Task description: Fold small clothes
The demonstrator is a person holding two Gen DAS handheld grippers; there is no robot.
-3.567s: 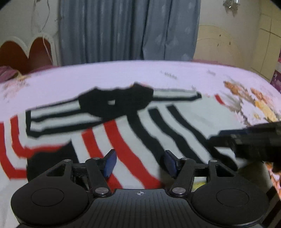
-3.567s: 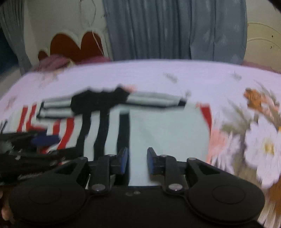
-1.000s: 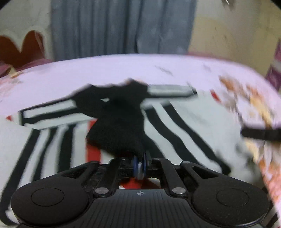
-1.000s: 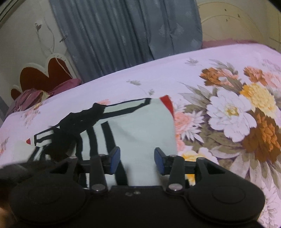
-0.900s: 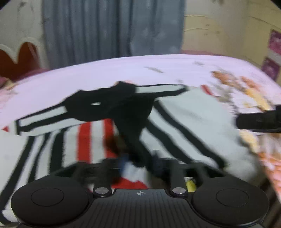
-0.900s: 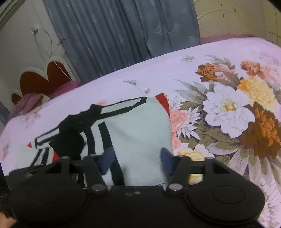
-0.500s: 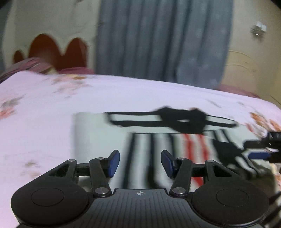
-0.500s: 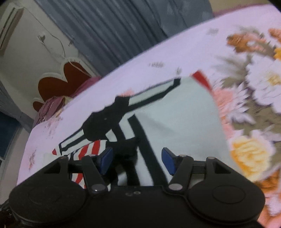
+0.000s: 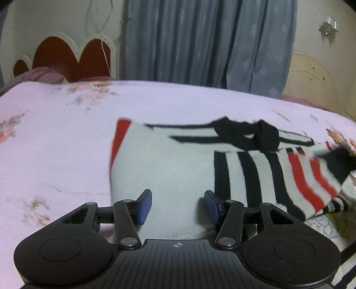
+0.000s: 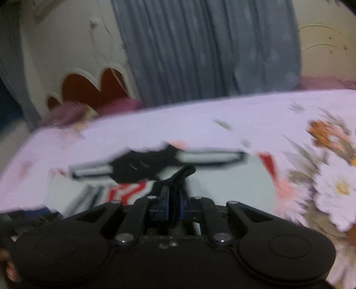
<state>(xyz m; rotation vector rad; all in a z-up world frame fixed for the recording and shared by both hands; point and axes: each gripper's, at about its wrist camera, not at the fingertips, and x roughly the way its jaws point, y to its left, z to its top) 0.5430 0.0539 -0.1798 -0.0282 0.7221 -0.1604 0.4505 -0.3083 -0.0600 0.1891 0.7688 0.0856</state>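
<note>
While the left gripper (image 9: 178,205) hovers with jaws apart over the near white edge of the striped garment (image 9: 178,169), which lies flat on the floral bedsheet (image 9: 55,137), a sleeve fold looks in hand. In the blurred right view, the right gripper (image 10: 174,207) is clamped on black fabric (image 10: 180,177); next it likely carries that inward. Its pads' hold is hard to make out.

A bed (image 9: 66,137) spread with a pale lilac floral sheet (image 9: 182,104) fills the room. Behind it hangs a grey-blue curtain (image 9: 200,42) against cream walls (image 9: 51,15). A scalloped red headboard (image 9: 66,55) with white trim stands at the left.
</note>
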